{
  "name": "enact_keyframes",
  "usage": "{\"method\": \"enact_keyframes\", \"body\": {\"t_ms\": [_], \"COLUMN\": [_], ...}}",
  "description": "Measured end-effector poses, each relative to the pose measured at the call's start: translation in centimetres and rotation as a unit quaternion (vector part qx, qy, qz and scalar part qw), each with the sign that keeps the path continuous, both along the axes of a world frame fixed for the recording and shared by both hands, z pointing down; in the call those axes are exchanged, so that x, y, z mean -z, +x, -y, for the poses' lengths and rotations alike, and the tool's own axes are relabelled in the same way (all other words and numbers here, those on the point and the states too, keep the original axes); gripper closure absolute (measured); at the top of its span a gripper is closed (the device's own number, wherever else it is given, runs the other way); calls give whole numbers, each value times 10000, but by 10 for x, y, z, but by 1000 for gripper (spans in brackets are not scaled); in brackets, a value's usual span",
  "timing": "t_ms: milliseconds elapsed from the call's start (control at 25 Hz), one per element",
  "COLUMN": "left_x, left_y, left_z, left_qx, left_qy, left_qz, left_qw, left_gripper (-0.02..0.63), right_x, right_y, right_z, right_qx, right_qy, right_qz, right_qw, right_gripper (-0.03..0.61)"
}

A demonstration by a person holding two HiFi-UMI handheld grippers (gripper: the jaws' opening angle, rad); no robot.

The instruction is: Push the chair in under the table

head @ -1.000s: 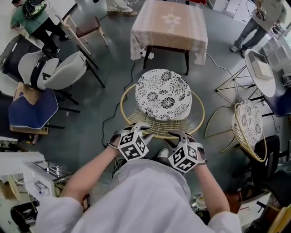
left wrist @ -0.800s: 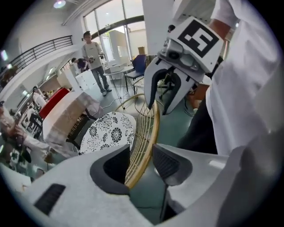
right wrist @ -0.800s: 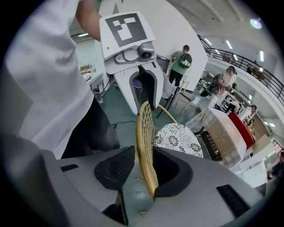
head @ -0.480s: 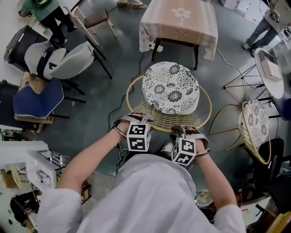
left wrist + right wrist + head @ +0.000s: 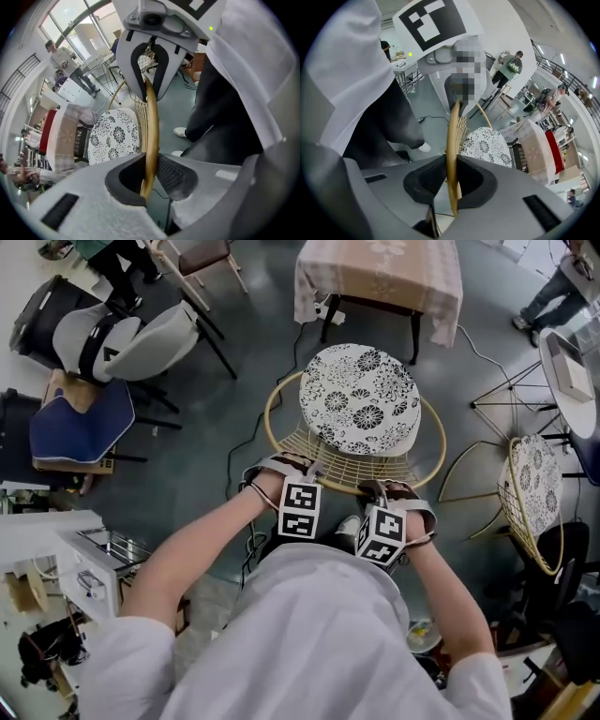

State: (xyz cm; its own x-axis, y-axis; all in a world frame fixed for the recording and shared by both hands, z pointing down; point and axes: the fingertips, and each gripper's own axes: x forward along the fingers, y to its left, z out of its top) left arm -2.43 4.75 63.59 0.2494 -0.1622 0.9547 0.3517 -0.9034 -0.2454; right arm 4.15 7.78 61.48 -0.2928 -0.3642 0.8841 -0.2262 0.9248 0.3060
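Note:
The round rattan chair with a floral cushion (image 5: 359,397) stands just in front of the cloth-covered table (image 5: 380,273). Both grippers sit on the near arc of its golden rim (image 5: 268,423). My left gripper (image 5: 295,486) has just been closing, and the rim (image 5: 152,126) now runs between its pads, which press on it (image 5: 150,176). To its right, my right gripper (image 5: 382,501) is shut on the same rim (image 5: 452,136), its dark pads clamping the hoop (image 5: 451,180). The cushion (image 5: 486,145) and the table (image 5: 536,150) lie beyond the jaws.
A second rattan chair (image 5: 530,498) stands at the right, beside a round white table (image 5: 567,362). White shell chairs (image 5: 131,343) and a blue cushion (image 5: 80,423) are at the left. A black cable (image 5: 246,442) runs across the floor. A person (image 5: 562,282) stands at the far right.
Both grippers have come down onto the chair's near rim and rolled so their marker cubes face up. The chair has not visibly shifted relative to the table.

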Motion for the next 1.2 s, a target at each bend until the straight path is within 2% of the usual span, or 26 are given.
{"method": "enact_keyframes", "body": {"t_ms": [400,880,1200], "left_x": [-3,2,-4], "left_y": [2,-10,-19], "left_z": [0,30,36], "left_qx": [85,282,236], "left_qy": [-261,47,-13], "left_qz": [265,484,528], "left_qw": [9993,9984,9983], "left_gripper": [549,549,549], "right_x": [-1,7,4], "right_y": [3,-10,-22], "right_z": [1,22,26], "right_qx": [143,232,304], "right_qy": [-11,-9,-188], "right_qz": [126,391,594], "right_qw": [9998,9990,9976], "right_gripper": [534,534,537]}}
